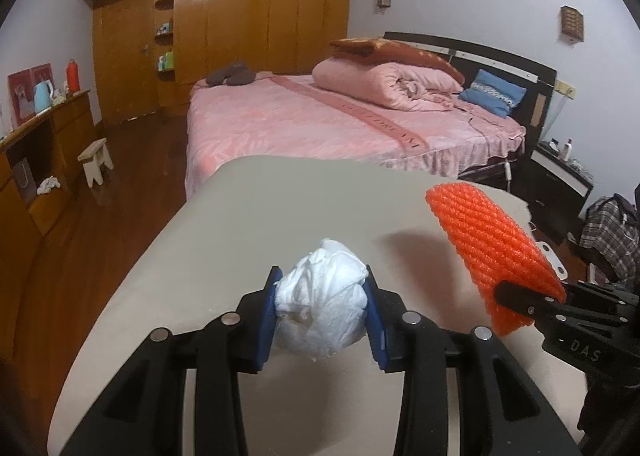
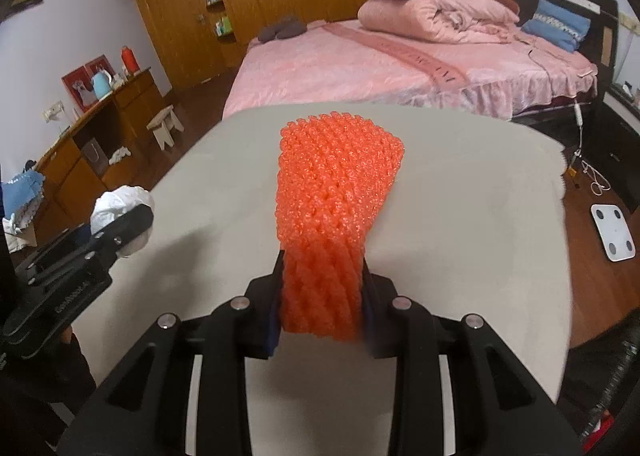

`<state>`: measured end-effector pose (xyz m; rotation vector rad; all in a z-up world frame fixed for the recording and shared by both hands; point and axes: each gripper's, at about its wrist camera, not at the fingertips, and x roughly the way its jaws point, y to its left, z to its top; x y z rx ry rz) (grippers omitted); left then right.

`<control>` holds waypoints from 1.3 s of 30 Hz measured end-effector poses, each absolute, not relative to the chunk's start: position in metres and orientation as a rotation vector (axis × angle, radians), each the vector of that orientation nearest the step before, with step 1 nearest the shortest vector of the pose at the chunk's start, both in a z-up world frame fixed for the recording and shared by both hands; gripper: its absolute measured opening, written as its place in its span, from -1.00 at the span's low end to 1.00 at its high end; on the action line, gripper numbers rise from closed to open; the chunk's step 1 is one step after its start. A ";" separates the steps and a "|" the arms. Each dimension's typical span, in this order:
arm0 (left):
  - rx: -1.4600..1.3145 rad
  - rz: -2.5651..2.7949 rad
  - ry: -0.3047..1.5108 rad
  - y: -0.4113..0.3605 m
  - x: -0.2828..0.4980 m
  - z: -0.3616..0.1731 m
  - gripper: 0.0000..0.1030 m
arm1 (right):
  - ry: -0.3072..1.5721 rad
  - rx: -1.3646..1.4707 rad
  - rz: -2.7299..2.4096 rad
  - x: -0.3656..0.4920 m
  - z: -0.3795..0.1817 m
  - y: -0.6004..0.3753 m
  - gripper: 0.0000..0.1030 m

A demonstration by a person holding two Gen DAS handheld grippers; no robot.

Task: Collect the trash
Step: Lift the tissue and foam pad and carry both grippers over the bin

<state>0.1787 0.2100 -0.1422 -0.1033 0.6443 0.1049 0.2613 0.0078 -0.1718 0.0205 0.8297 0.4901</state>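
A crumpled white paper ball (image 1: 322,302) sits squeezed between the blue pads of my left gripper (image 1: 323,304), held a little above the beige table (image 1: 248,224). From the right wrist view the same paper ball (image 2: 120,202) and left gripper (image 2: 120,224) appear at the left edge. My right gripper (image 2: 322,288) is shut on an orange foam net sleeve (image 2: 336,192), which sticks forward and up from between its pads, off the table (image 2: 460,196). The orange sleeve (image 1: 492,248) and right gripper (image 1: 520,302) also show at the right of the left wrist view.
Beyond the table stands a pink bed (image 1: 340,120) with a rolled quilt and pillows. A wooden wardrobe (image 1: 240,16) lines the far wall. A low cabinet (image 1: 44,144) and small stool (image 1: 96,160) are at left. A white scale (image 2: 612,232) lies on the wooden floor at right.
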 end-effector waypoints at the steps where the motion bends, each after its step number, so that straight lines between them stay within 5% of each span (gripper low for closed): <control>1: -0.103 0.101 0.640 0.206 0.177 -0.139 -0.26 | 0.820 0.025 0.489 0.256 -0.166 0.002 -0.42; 39: -0.015 -0.131 0.504 0.043 0.089 -0.027 -0.25 | 0.615 0.073 0.344 0.113 -0.070 -0.155 -0.41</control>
